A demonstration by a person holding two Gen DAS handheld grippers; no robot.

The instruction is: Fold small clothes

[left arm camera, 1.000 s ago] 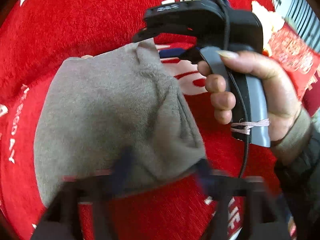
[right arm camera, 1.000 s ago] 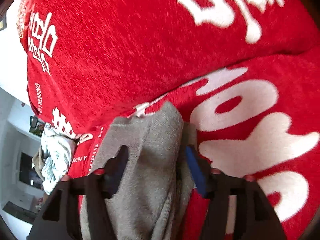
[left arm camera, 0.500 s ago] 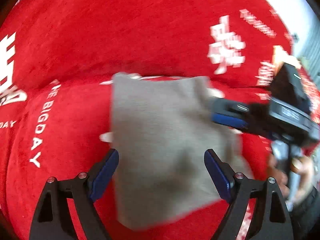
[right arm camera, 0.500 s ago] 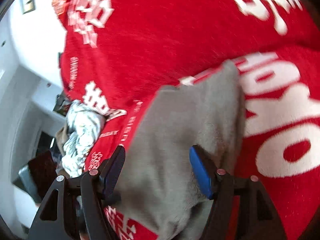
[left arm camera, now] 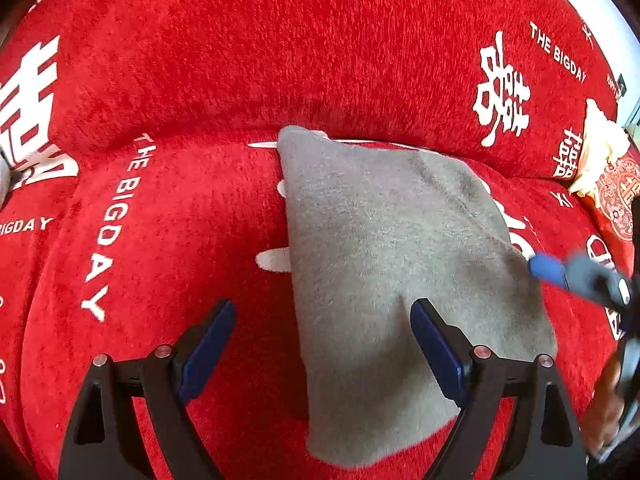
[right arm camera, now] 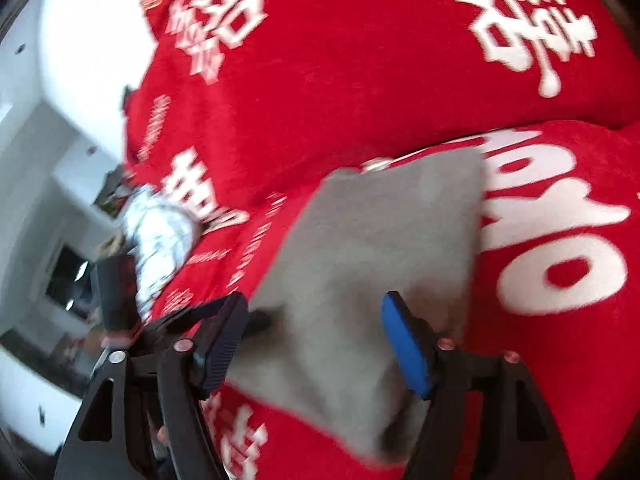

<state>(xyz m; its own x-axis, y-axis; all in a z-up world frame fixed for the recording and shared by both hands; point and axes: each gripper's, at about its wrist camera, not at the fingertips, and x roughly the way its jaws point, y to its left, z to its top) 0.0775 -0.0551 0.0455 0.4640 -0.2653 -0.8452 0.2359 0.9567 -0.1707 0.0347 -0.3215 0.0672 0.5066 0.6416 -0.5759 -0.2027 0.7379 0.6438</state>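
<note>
Red plush cover with white lettering and large white characters spreads over the seat and backrest in the left wrist view. On it lies a folded grey garment, flat, its far corner up against the seam where seat meets back. The left gripper stands spread wide with nothing pinched; its right finger is over the grey cloth, its left finger over bare red cover, so the garment's left edge runs between the two. Off to the right of this claw, past the garment's right edge, the blue-tipped right gripper shows, blurred. A cream cloth sits far right at the backrest.

From the right wrist view, which is blurred, the same grey garment lies straight ahead of the right gripper and under both its fingers. Its jaws have just been opening and now stand apart, gripping nothing; the cloth rests on the cover beneath them. Left of this claw lies a crumpled white patterned cloth, with a white wall beyond.
</note>
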